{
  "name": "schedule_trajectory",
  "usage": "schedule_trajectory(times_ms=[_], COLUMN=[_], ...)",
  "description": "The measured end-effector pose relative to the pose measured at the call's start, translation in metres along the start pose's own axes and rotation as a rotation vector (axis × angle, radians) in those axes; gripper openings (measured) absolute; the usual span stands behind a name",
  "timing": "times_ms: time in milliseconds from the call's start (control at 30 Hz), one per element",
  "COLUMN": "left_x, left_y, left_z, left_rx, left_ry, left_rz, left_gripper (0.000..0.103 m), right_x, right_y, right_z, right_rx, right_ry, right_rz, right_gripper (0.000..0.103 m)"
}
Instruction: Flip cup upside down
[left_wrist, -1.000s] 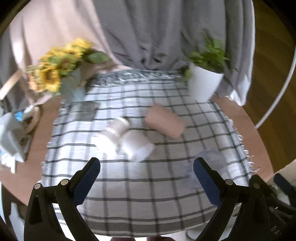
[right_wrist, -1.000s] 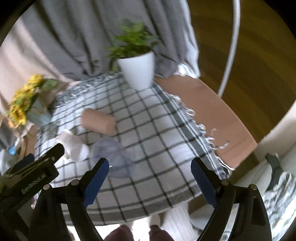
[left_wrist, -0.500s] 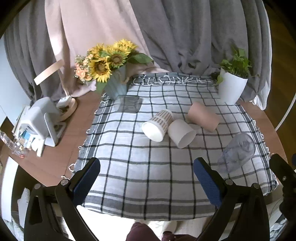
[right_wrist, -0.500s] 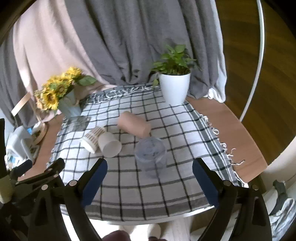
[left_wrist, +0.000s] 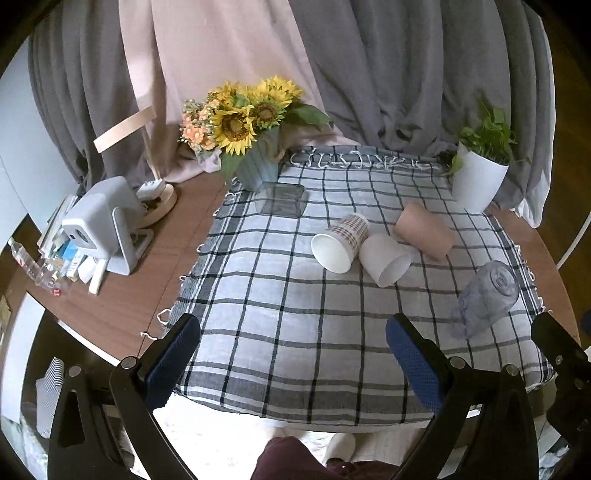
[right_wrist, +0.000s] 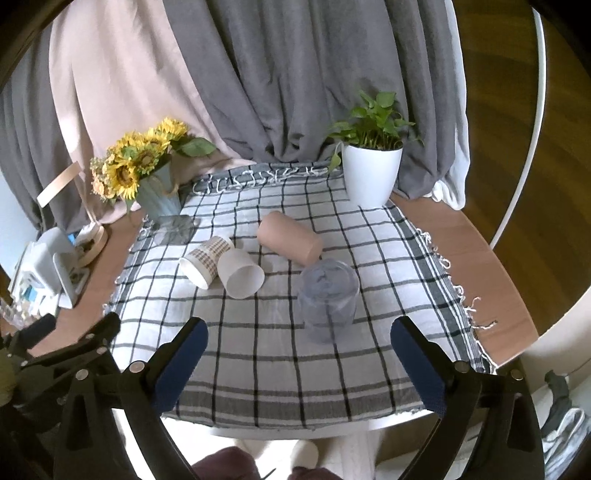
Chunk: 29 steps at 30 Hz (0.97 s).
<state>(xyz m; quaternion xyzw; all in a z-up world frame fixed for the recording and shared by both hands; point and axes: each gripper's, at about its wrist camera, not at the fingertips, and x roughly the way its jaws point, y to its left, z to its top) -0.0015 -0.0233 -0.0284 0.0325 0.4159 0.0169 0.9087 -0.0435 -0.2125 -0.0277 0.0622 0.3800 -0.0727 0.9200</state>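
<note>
Both tongs hang above the near edge of the bench, each spread wide with nothing between its blue pads: the left tongs (left_wrist: 293, 354) over the near-left part of the checked cloth (left_wrist: 295, 332), the right tongs (right_wrist: 299, 354) over the near-right part. Four cups rest on the cloth, all well beyond the fingertips. A clear plastic cup (right_wrist: 328, 297) stands closest to the right tongs, apparently with its base up and its rim on the cloth; in the left wrist view it sits at the far right near the fringe. Behind it a tan cup (right_wrist: 290, 238) lies on its side. To the left, a white cup (right_wrist: 240, 273) and a plaid-printed paper cup (right_wrist: 207, 260) lie on their sides, touching each other, open mouths facing the cameras. A flat clear square dish (left_wrist: 280, 199) sits at the back left of the cloth, just beside a vase of sunflowers (left_wrist: 245, 129). A white pot with a green plant (right_wrist: 371, 173) stands at the back right corner.
</note>
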Motion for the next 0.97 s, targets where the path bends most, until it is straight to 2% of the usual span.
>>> schedule_trajectory(times_ms=[300, 967], left_x=[-0.0014, 0.0075], left_y=[-0.0007, -0.0012], left_z=[0.0016, 0.004], left_rx=[-0.003, -0.012], left_ry=[-0.012, 0.013], left_rz=[-0.008, -0.004], left_gripper=[0.103, 0.103], right_x=[-0.001, 0.0019], right_y=[-0.0007, 0.0], right_z=[-0.0007, 0.0028], right_rx=[-0.006, -0.009], right_ry=[-0.008, -0.007], right_rz=[0.0, -0.003], right_gripper=[0.1, 0.1])
